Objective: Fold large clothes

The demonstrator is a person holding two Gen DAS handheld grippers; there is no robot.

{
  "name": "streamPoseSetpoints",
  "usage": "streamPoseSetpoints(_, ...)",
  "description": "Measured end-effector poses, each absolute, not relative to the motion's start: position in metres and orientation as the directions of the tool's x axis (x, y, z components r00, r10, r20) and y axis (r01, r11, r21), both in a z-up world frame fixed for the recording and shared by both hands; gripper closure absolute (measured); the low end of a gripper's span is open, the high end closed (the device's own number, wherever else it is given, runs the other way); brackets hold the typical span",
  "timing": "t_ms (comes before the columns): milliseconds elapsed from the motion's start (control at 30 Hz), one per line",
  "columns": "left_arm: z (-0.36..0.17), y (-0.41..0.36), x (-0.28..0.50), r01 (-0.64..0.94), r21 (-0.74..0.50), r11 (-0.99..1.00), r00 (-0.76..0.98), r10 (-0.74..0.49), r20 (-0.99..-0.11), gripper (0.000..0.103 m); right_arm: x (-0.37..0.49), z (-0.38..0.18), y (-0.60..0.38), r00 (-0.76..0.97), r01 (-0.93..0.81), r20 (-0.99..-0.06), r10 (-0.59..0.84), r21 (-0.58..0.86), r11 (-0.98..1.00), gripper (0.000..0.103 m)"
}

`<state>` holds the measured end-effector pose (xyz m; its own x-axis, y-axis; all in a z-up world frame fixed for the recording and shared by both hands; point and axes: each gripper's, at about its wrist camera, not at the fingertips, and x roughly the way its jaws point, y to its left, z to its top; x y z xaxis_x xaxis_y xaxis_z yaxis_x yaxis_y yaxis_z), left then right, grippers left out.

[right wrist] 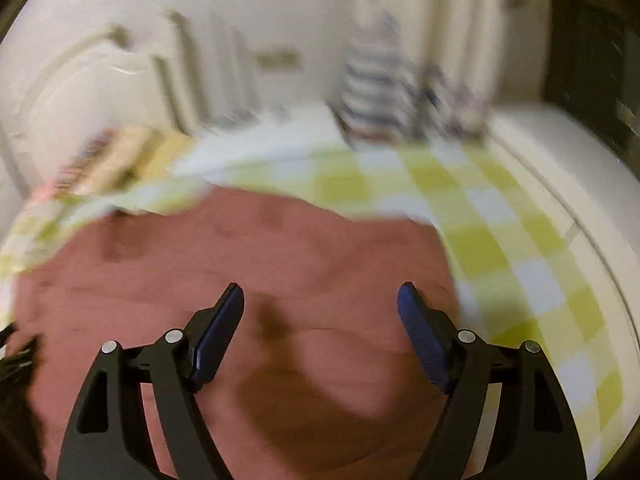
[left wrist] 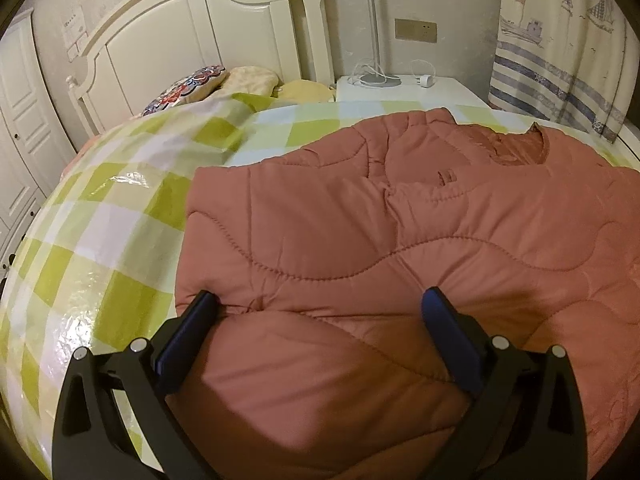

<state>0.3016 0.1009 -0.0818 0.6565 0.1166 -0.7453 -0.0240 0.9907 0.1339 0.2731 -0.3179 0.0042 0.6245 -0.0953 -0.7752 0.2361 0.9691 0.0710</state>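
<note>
A large rust-pink quilted jacket lies spread on the bed, collar toward the far right. My left gripper is open, its jaws wide apart over the jacket's near left hem, with a puffy fold lying between them. In the blurred right wrist view the same jacket fills the middle. My right gripper is open and empty, just above the fabric.
The bed has a green and white checked cover with a glossy sheen. Pillows lie by the white headboard. A white nightstand with cables stands beyond. A striped curtain hangs at right. The bed's white edge runs on the right.
</note>
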Motion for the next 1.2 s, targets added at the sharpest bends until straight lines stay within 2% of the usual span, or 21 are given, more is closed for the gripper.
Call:
streamPoseSetpoints(33,-0.082,0.100,0.301,-0.025,0.135,0.991,0.656,0.118,-0.745,0.002,0.281,-0.015,-0.326,0.571,0.237,-0.818,-0.066,0.087,0.968,0.025)
streamPoseSetpoints(167,-0.083,0.101,0.303,-0.029,0.137,0.990,0.655,0.122,-0.746,0.002,0.287,-0.003,-0.310,0.547,0.178,-0.832,-0.091,0.009,0.984,0.024)
streamPoseSetpoints(333,-0.082,0.101,0.303,-0.031,0.137,0.990,0.658,0.123,-0.743,0.002,0.297,0.030,-0.310,0.642,0.215,-0.761,-0.094,0.061,0.975,0.024)
streamPoseSetpoints(500,-0.083,0.102,0.302,-0.035,0.136,0.990,0.659,0.125,-0.742,0.002,0.334,-0.009,-0.306,0.518,0.236,-0.847,-0.122,0.004,0.972,0.020)
streamPoseSetpoints(567,-0.083,0.103,0.301,-0.038,0.137,0.990,0.660,0.128,-0.741,0.002,0.335,-0.010,-0.292,0.522,0.213,-0.836,-0.167,-0.063,0.975,0.020)
streamPoseSetpoints(633,-0.083,0.104,0.301,-0.039,0.133,0.990,0.661,0.125,-0.740,0.002,0.334,-0.003,-0.289,0.511,0.223,-0.843,-0.166,-0.056,0.973,0.021)
streamPoseSetpoints(733,-0.083,0.104,0.301,-0.040,0.134,0.990,0.661,0.127,-0.739,0.002,0.320,0.025,-0.275,0.611,0.208,-0.780,-0.138,-0.010,0.978,0.020)
streamPoseSetpoints(800,-0.083,0.104,0.302,-0.040,0.133,0.990,0.662,0.126,-0.739,0.002,0.316,0.029,-0.264,0.640,0.166,-0.761,-0.107,0.001,0.986,0.014)
streamPoseSetpoints(933,-0.083,0.104,0.302,-0.040,0.132,0.990,0.662,0.125,-0.739,0.002,0.339,-0.013,-0.251,0.502,0.079,-0.862,-0.073,-0.038,0.996,0.011)
streamPoseSetpoints(1033,-0.083,0.104,0.301,-0.039,0.132,0.990,0.662,0.125,-0.739,0.002,0.331,-0.006,-0.253,0.532,0.125,-0.841,-0.095,-0.033,0.992,0.012)
streamPoseSetpoints(1100,-0.084,0.104,0.301,-0.040,0.132,0.990,0.663,0.125,-0.739,0.002,0.314,0.014,-0.249,0.606,0.160,-0.786,-0.120,-0.027,0.987,0.013)
streamPoseSetpoints(1133,-0.084,0.104,0.301,-0.040,0.132,0.990,0.663,0.125,-0.738,0.002,0.296,0.030,-0.245,0.674,0.146,-0.735,-0.078,0.029,0.989,0.013)
streamPoseSetpoints(1200,-0.084,0.104,0.302,-0.040,0.133,0.990,0.664,0.126,-0.737,0.002,0.271,0.042,-0.228,0.722,0.076,-0.692,-0.007,0.069,0.995,0.013)
